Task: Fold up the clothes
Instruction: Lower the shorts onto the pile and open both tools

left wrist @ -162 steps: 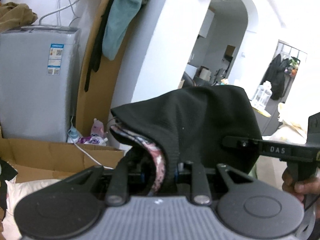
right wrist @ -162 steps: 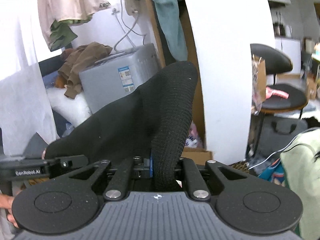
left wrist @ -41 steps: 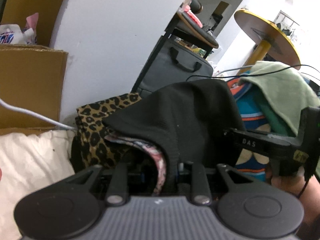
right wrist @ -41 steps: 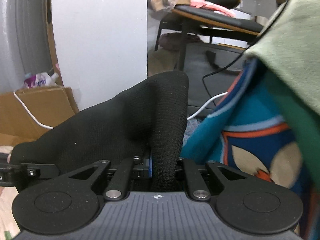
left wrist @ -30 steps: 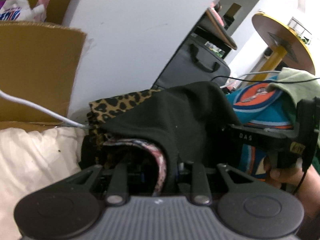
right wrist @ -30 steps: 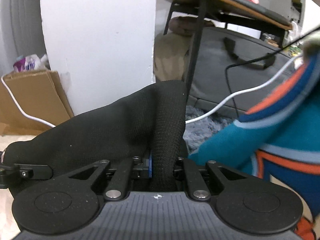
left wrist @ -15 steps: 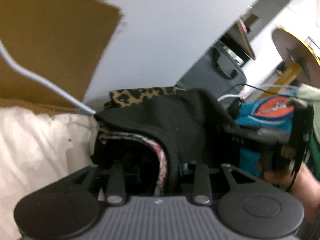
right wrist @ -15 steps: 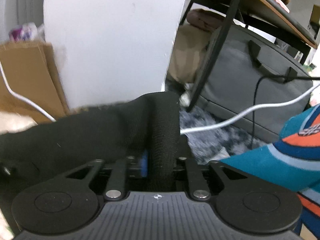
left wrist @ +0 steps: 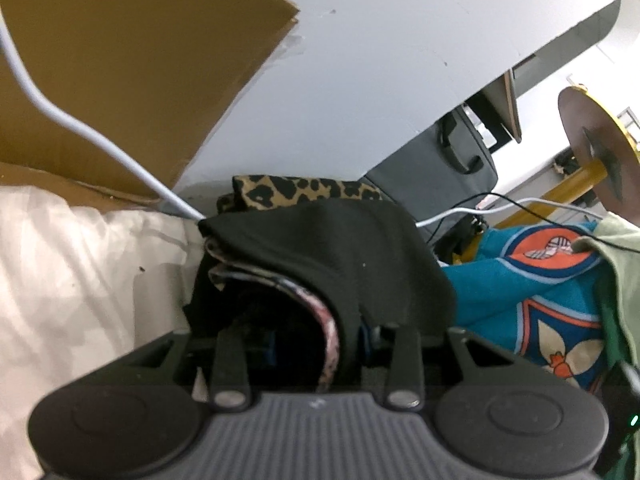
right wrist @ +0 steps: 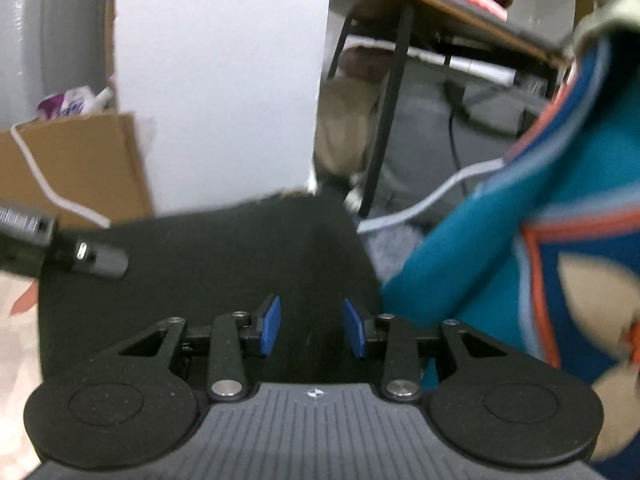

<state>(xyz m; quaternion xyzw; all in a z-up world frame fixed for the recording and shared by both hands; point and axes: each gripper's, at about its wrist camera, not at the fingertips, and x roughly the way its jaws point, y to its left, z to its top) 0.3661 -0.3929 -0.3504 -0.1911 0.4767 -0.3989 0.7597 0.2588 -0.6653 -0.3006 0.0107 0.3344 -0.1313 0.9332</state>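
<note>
Your right tongs are apart & opening, blue pads clear on both sides; nothing pinched. The black garment lies flat beneath them, spreading toward 9 o'clock in the right wrist view. At 9 o'clock there you can see the tip of your left tongs' finger over the garment's edge.

Left wrist view: the left tongs have the black garment bunched between the fingers, its patterned pink lining edge curling out at 6 o'clock. Fabric hides the pads, so can't tell if they press on it or just sit around it.

The garment rests on a leopard-print piece, which pokes out at 12 o'clock. White bedding sits at 9 o'clock. A teal, orange & white patterned cloth lies just beside the garment at 3 o'clock, w/ a pale green cloth over its far edge. A white cable runs across the cardboard box at 11 o'clock, down to the garment's corner. Behind: white wall panel, grey bag.
</note>
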